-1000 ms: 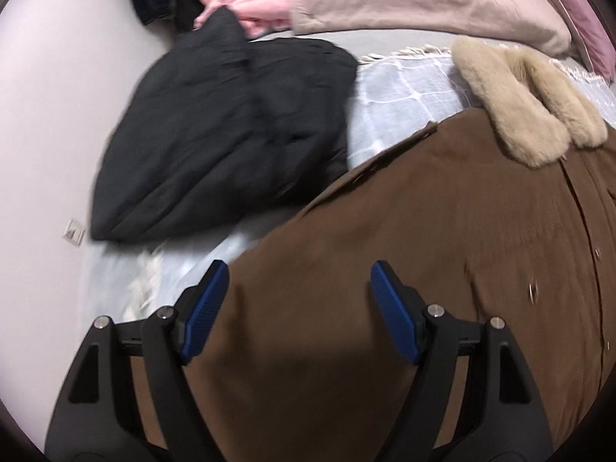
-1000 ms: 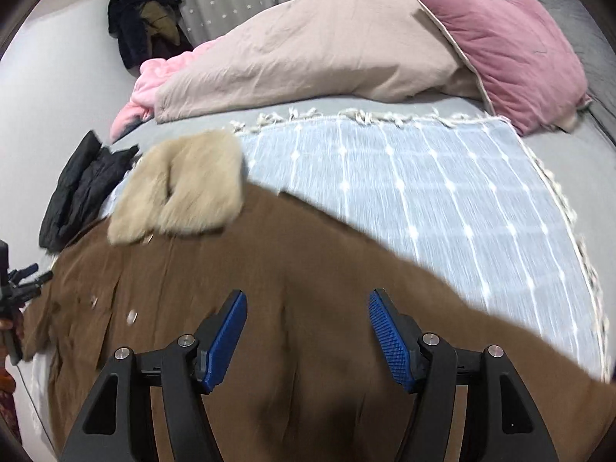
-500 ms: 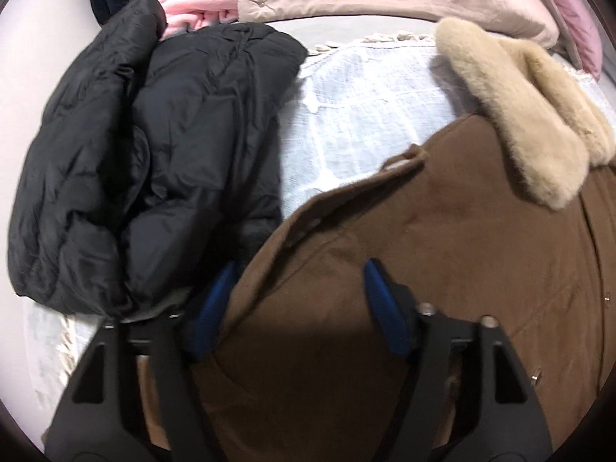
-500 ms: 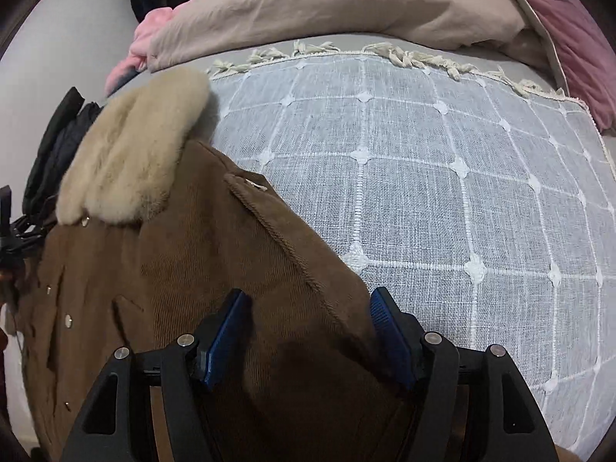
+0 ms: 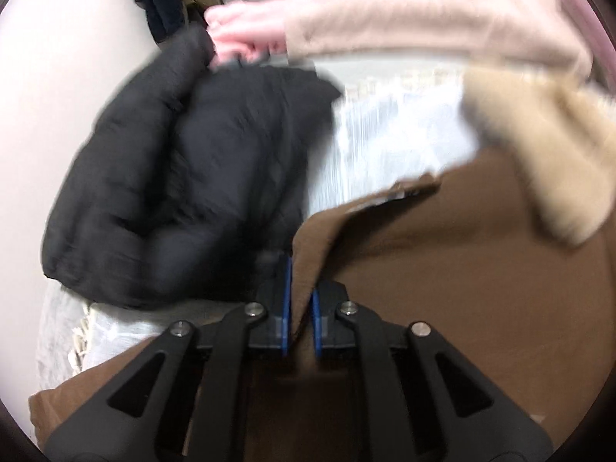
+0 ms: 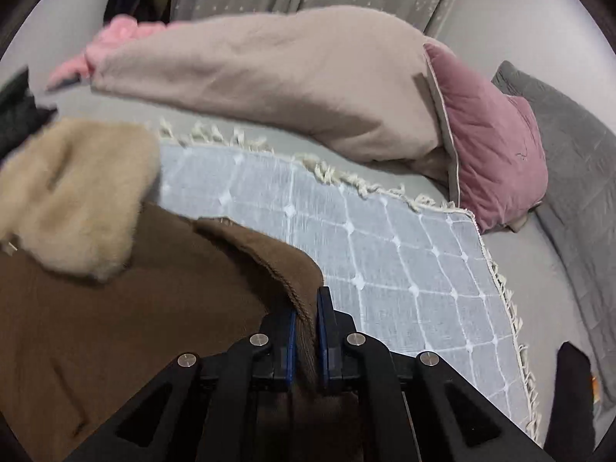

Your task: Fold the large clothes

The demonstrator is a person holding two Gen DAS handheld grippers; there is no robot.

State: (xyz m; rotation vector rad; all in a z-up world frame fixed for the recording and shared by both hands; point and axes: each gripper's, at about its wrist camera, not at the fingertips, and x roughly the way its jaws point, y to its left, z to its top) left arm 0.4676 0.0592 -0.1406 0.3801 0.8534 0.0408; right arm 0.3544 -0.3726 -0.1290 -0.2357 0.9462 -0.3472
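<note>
A brown coat point(image 5: 442, 288) with a beige fur collar point(image 5: 539, 154) lies spread on a pale blue checked throw point(image 6: 385, 261) on the bed. My left gripper point(image 5: 300, 288) is closing, its blue pads pinching the coat's left edge beside a black puffer jacket point(image 5: 192, 177). In the right wrist view the coat point(image 6: 115, 327) and its collar point(image 6: 69, 200) fill the left side. My right gripper point(image 6: 306, 308) is closing on the coat's right edge, with a fold of corduroy held between its pads.
A beige duvet point(image 6: 269, 77) and a pink pillow point(image 6: 492, 154) lie across the back of the bed. A pink garment point(image 5: 242, 38) sits behind the black jacket. A grey blanket point(image 6: 577, 134) lies at the right, and a dark object point(image 6: 569, 392) stands at the lower right.
Both grippers came down onto the coat's side edges and went from wide open to pinched on the fabric. The views have tipped up toward the back of the bed.
</note>
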